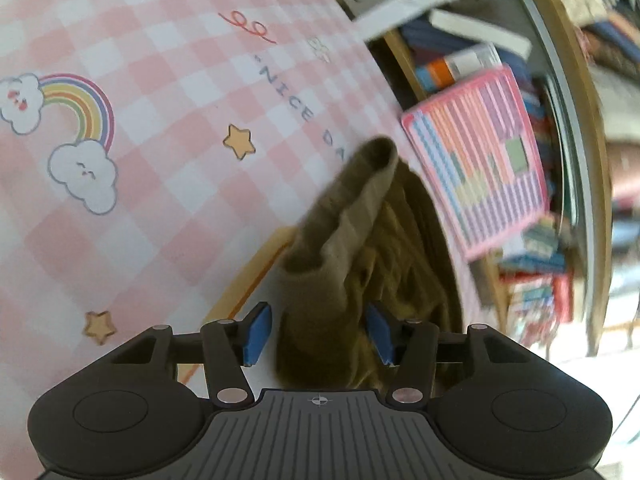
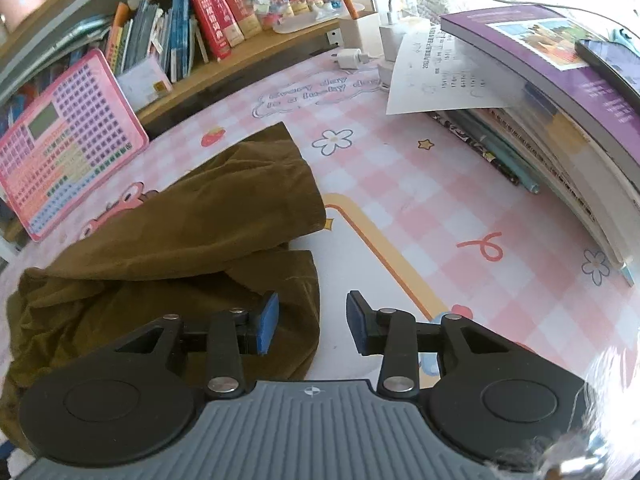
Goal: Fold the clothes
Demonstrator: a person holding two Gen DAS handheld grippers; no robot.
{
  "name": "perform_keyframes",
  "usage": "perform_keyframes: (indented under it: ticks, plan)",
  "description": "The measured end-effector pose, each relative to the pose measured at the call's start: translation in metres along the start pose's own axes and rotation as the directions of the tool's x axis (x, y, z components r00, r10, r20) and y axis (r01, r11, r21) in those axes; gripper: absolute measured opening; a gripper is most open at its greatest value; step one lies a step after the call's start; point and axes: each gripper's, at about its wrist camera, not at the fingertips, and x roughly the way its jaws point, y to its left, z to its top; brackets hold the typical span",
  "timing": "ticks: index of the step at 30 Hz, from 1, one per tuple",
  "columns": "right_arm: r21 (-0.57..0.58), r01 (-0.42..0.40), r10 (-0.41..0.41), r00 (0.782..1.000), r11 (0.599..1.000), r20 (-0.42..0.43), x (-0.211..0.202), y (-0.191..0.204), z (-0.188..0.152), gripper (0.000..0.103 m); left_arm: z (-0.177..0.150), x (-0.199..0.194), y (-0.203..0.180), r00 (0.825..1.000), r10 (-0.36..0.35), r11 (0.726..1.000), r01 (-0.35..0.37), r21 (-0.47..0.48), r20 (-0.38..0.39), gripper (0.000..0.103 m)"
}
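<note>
Left tongs [image 1: 318, 334] stand apart, blue pads [image 1: 256, 334] clear of the olive-brown garment [image 1: 352, 240] that rises between them; a ribbed cuff [image 1: 360, 196] stands up just ahead, no pad pressing it. Right tongs [image 2: 312, 320] also apart, one pad over the garment's hem [image 2: 296, 300], the other over bare surface [image 2: 400, 184], nothing pinched. Right view alone shows the garment [image 2: 180, 240] spread rumpled on the pink checked mat, two legs pointing away, beside a pink keyboard toy [image 2: 64, 148], with stacked books [image 2: 560, 100] well apart. Left view alone shows the rainbow print [image 1: 80, 108]. Both tongs tilt downward toward the cloth; the left view is rolled sideways.
</note>
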Motion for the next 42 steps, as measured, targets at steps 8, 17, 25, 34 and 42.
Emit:
perform_keyframes:
  ticks: [8, 17, 25, 34, 42]
  plan:
    - [-0.023, 0.002, -0.002, 1.000, 1.000, -0.015, 0.014, 0.011, 0.000, 0.036, 0.019, 0.000, 0.001, 0.995, 0.032, 0.998, -0.037, 0.052, 0.092, 0.009]
    - [-0.149, -0.152, 0.141, 0.987, 0.977, -0.083, 0.030, 0.068, -0.012, 0.043, 0.025, -0.085, 0.065, 0.959, 0.134, 0.989, -0.146, 0.029, 0.249, 0.010]
    - [-0.338, -0.235, 0.193, 0.969, 0.911, -0.152, 0.035, 0.128, 0.005, 0.051, 0.024, -0.095, 0.078, 0.948, 0.159, 0.986, -0.166, 0.004, 0.275, 0.015]
    - [0.108, -0.438, 0.451, 0.860, 0.892, -0.240, 0.044, 0.076, 0.030, 0.063, 0.013, -0.116, 0.071, 0.936, 0.182, 0.974, -0.214, 0.075, 0.301, 0.038]
    - [0.555, -0.363, 0.530, 0.830, 0.749, -0.172, 0.079, 0.030, 0.026, 0.042, 0.017, -0.130, 0.011, 0.896, 0.130, 0.889, -0.295, 0.351, 0.425, 0.042]
